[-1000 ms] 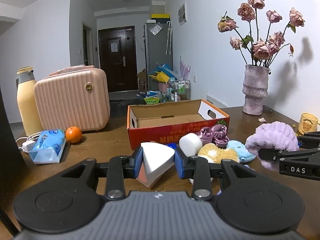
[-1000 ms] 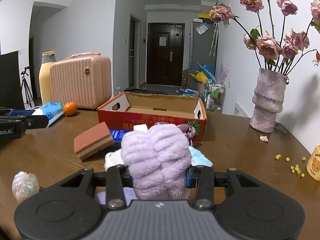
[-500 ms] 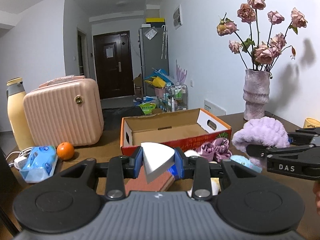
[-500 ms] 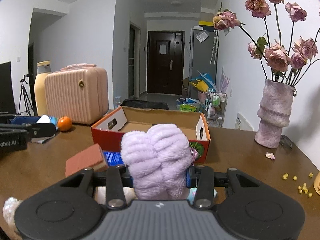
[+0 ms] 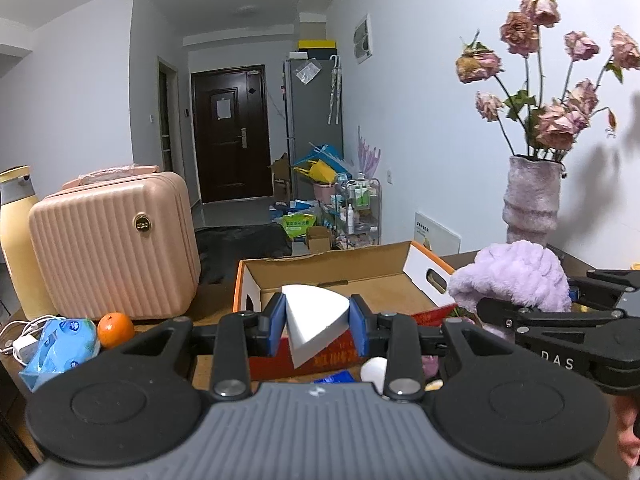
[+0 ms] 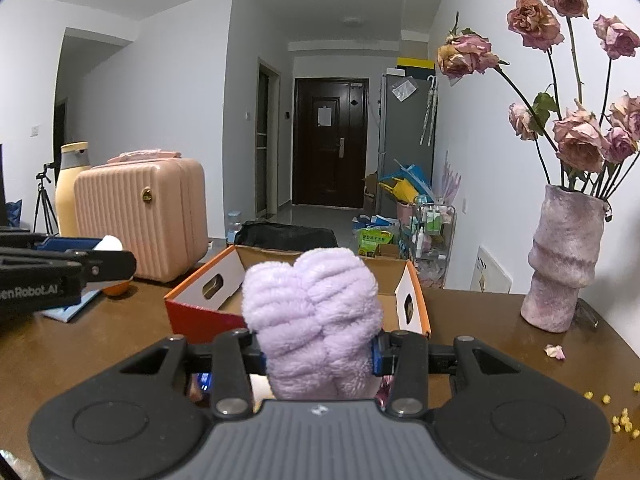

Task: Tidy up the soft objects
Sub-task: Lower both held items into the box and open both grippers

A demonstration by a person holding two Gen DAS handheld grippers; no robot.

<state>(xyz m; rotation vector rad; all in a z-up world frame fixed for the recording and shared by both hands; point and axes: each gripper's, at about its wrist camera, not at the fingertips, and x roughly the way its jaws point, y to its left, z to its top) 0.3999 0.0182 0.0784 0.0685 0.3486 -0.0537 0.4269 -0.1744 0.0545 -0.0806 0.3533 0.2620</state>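
My left gripper is shut on a white wedge-shaped sponge and holds it in the air just in front of the open orange cardboard box. My right gripper is shut on a fluffy purple cloth, held above the table at the box's near side. The purple cloth and the right gripper also show at the right of the left wrist view. The left gripper's arm shows at the left of the right wrist view. Other soft items lie low under the grippers, mostly hidden.
A pink suitcase and a yellow bottle stand at the back left, with an orange and a blue tissue pack in front. A vase of dried roses stands at the right. Yellow crumbs lie on the brown table.
Both grippers have risen and moved forward toward the box, each keeping its object. The soft items on the table have dropped out of sight below.
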